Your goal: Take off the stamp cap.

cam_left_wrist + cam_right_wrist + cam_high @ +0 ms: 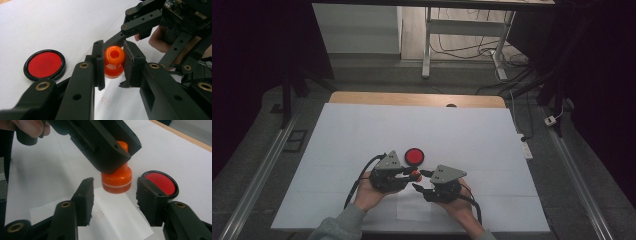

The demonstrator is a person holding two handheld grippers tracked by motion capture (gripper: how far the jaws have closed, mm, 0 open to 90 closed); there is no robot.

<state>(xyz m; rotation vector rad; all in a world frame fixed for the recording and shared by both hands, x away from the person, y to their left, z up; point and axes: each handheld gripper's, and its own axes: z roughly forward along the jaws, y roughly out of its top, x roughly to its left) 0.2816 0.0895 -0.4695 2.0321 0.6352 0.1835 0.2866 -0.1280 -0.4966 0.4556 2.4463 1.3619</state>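
My left gripper (113,63) clamps the orange plastic stamp (114,61), hiding its sides; my right gripper (113,200) gapes wide just below, near the desk's front edge.

this looks like a lab or test room set up for recording. a wooden tabletop (417,99) covered with a white sheet (412,150) stands on grey carpet (557,165), with metal rails (259,175) running along the floor on both sides. loose cables (462,50) and a power strip (525,149) lie on the floor, and a white desk frame (427,45) stands behind, with dark surroundings at the sides.
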